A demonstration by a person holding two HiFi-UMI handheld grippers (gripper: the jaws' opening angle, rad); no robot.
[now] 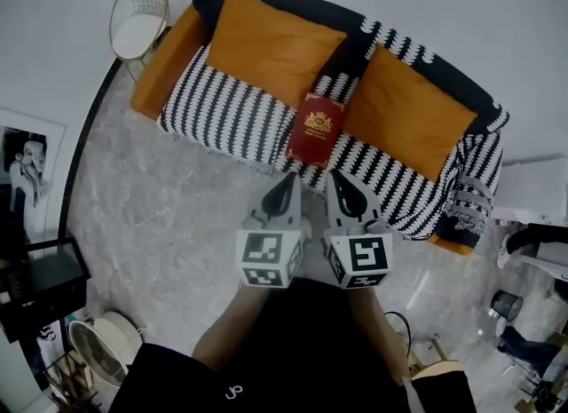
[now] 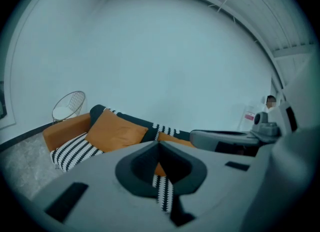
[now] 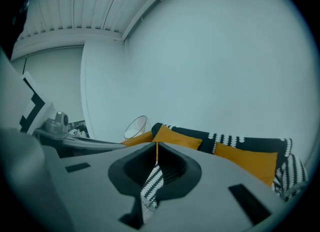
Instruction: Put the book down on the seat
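Red book (image 1: 314, 128) flat on the sofa seat (image 1: 222, 111), middle of the front edge, between orange cushions (image 1: 271, 43). Looks stiff, smooth, a bit heavy; best to pinch at a side edge. Fingers of left gripper (image 1: 290, 177) and right gripper (image 1: 341, 177) pressed together, holding nothing.

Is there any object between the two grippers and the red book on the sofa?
Nothing visible does. The book lies flat on the striped seat between two orange cushions. The left gripper and the right gripper, both shut and empty, hang in front of the seat, with only its front edge before the book.
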